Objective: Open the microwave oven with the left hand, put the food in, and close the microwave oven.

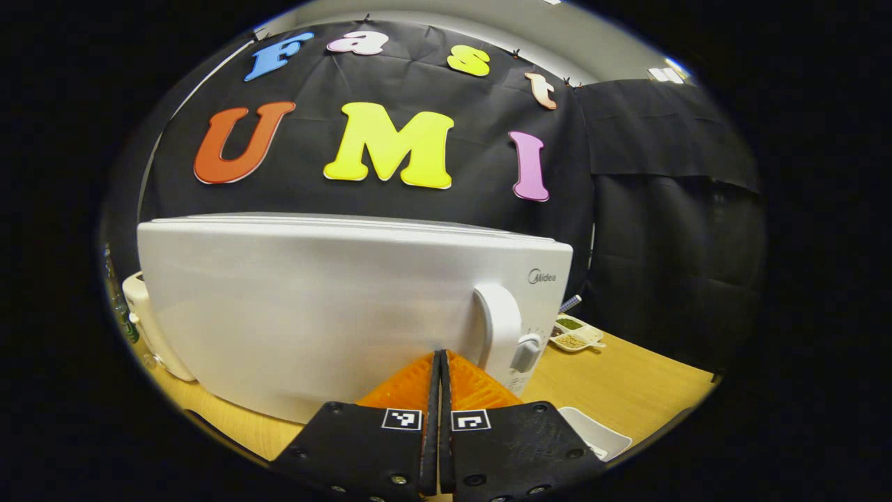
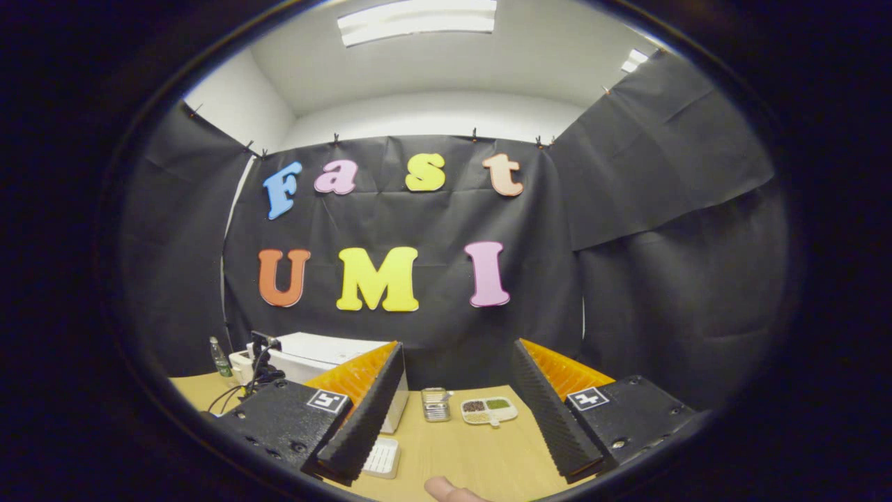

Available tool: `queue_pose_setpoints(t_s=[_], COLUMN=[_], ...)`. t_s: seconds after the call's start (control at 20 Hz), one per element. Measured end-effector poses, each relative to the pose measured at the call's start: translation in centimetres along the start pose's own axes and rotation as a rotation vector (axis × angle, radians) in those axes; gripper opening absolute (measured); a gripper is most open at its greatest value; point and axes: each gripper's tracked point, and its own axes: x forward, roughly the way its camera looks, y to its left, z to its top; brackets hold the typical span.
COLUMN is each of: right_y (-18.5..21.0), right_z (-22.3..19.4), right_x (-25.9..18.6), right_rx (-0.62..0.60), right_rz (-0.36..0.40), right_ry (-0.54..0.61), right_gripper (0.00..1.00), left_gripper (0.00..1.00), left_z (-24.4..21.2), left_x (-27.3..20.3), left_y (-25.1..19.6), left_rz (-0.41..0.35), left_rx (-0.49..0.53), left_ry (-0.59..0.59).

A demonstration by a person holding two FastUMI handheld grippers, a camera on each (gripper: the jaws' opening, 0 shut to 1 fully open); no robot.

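The left tongs (image 1: 440,362) are pressed together with nothing between them, while the right tongs (image 2: 456,376) gape wide.

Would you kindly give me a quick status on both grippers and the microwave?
Left gripper shut, empty, tips at the microwave door. Door closed, handle ungrasped. Right gripper open, empty, held back over the table.

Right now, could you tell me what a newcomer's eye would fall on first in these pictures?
In the left gripper view the white microwave oven looms largest, its door closed, with the left tool shut and pointing at the door beside the handle. In the right gripper view the right tool stands wide open above the wooden table, where a small divided food tray lies farther off.
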Motion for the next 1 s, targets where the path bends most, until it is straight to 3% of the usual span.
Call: queue_pose_setpoints(t_s=[0.6,0.9,0.95,1.0], right_y=[0.3,-0.4,-0.3,-0.3], right_z=[-0.7,-0.8,-0.8,-0.7], right_x=[-0.7,-2.0,-2.3,-2.4], right_rx=[0.004,0.009,0.013,0.018], right_rz=[0.017,-0.002,-0.004,-0.007], right_ry=[0.029,0.051,0.054,0.054], right_gripper=[0.99,0.99,0.88,0.88], left_gripper=[0.01,0.01,0.01,0.13], left_z=[-0.6,0.5,1.4,2.0], left_x=[0.8,-1.5,-2.3,-3.4], left_y=[0.6,0.4,0.1,-0.4], left_rz=[0.112,0.16,0.158,0.16], left_rx=[0.031,0.058,0.054,0.051], left_ry=[0.056,0.059,0.042,0.028])
